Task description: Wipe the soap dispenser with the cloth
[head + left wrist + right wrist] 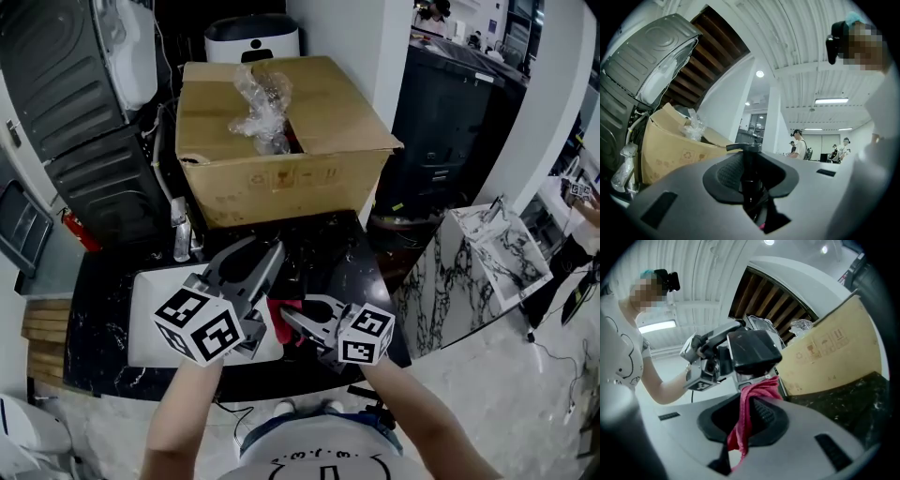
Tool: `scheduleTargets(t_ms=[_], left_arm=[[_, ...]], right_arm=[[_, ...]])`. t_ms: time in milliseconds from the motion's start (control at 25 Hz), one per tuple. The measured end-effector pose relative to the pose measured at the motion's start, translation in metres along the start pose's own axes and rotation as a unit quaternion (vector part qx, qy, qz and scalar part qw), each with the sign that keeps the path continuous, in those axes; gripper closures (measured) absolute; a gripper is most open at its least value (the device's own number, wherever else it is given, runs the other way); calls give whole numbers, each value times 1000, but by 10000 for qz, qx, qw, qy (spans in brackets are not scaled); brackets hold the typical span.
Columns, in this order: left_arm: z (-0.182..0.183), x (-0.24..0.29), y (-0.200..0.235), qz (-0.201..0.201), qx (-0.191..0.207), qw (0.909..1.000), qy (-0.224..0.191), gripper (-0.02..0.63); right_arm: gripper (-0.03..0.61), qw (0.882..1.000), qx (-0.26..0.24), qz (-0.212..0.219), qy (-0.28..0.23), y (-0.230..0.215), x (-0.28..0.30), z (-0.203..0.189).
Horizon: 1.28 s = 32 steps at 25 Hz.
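My left gripper (265, 265) is shut on a dark soap dispenser; in the left gripper view its pump head (743, 148) and thin stem stand between the jaws of the left gripper (749, 161). My right gripper (289, 317) is shut on a red cloth (281, 323), just right of the left one. In the right gripper view the cloth (746, 416) hangs from the right gripper (746, 401) and its top end touches the underside of the black dispenser (752, 350). In the head view the dispenser is lost against the dark counter.
A big open cardboard box (281, 150) with crumpled plastic wrap (258, 103) stands behind on the black marble counter (103, 281). A white tray (155, 300) lies under the left gripper, a wrapped bottle (181, 239) beside it. A marble-patterned panel (487, 253) stands at the right.
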<state>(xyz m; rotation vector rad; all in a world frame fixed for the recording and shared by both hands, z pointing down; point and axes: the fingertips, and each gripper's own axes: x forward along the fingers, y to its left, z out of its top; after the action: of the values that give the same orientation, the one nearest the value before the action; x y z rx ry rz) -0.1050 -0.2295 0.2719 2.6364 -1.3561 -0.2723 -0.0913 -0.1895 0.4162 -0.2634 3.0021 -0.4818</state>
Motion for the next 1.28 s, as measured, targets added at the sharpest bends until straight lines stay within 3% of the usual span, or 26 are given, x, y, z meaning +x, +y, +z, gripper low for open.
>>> scheduleTargets(t_ms=[120, 240, 440, 640, 880, 960, 1080, 1280], left_arm=[[7, -6, -3, -68, -89, 9999, -51, 520], [7, -10, -3, -126, -273, 9995, 26, 520], [-3, -10, 6, -67, -516, 9986, 52, 520], [-5, -6, 14, 173, -572, 9982, -20, 520], [-6, 1, 34, 548, -486, 9972, -140, 519], [-8, 4, 36, 624, -381, 9973, -111, 518], [-15, 6, 34, 729, 131, 9973, 18, 520], [-30, 6, 25, 564, 815, 9949, 164, 520]], right_arm=[[529, 9986, 21, -524, 62, -24, -12, 0], [529, 9968, 85, -747, -252, -36, -21, 17], [529, 9973, -11, -635, -360, -30, -20, 30], [530, 9970, 246, -623, -391, -23, -18, 27], [530, 9993, 264, -153, -225, 7, -14, 22], [529, 9997, 185, -10, -142, 15, -15, 20], [529, 9998, -29, 185, 47, 27, -14, 17], [529, 9982, -272, 8, 540, 27, -32, 10]])
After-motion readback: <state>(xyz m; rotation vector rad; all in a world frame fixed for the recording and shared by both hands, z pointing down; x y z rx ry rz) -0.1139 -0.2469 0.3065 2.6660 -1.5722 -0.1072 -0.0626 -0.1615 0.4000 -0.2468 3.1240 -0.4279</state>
